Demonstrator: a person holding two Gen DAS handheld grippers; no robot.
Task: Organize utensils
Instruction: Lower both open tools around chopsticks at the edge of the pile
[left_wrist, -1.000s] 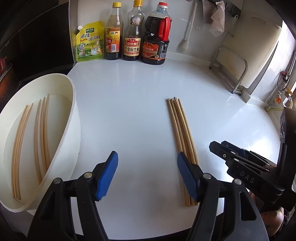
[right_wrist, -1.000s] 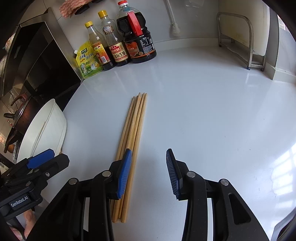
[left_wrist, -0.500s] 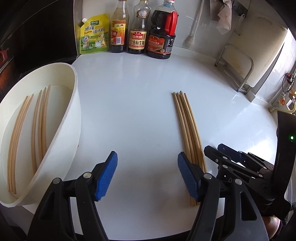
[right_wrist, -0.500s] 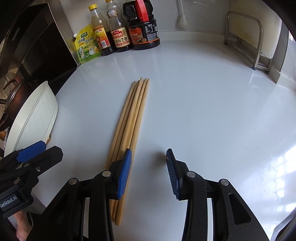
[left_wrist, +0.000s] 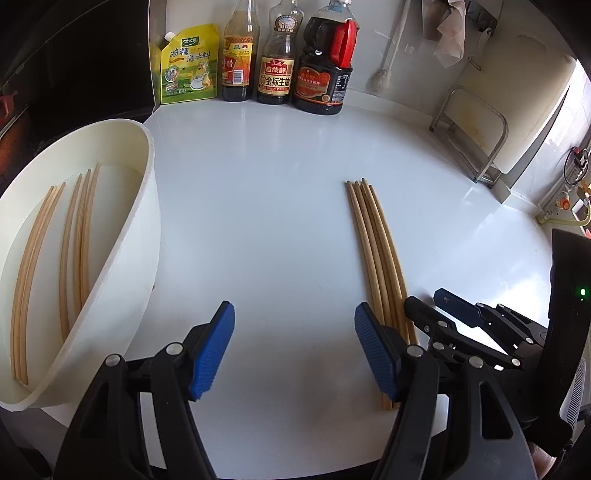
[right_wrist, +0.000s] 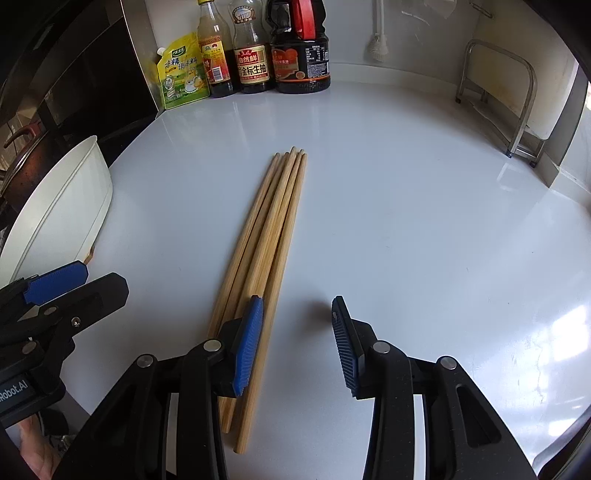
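Note:
A bundle of several wooden chopsticks (left_wrist: 373, 243) lies on the white counter, also in the right wrist view (right_wrist: 271, 229). A white tub (left_wrist: 142, 229) at the left holds several more chopsticks (left_wrist: 75, 236); its outer wall shows in the right wrist view (right_wrist: 70, 206). My left gripper (left_wrist: 294, 347) is open and empty, between tub and bundle, low over the counter. My right gripper (right_wrist: 297, 339) is open and empty, its left finger over the bundle's near end; it also shows in the left wrist view (left_wrist: 436, 302).
A yellow-green seasoning pouch (left_wrist: 186, 62) and three sauce bottles (left_wrist: 275, 55) stand along the back wall. A metal rack (left_wrist: 476, 136) with a white board stands at the right. A dark stove area (right_wrist: 55, 92) lies left of the counter.
Both grippers have pulled back toward the counter's near edge and tilted, so the bundle sits farther ahead. Both stay open. The chopsticks and tub have not moved.

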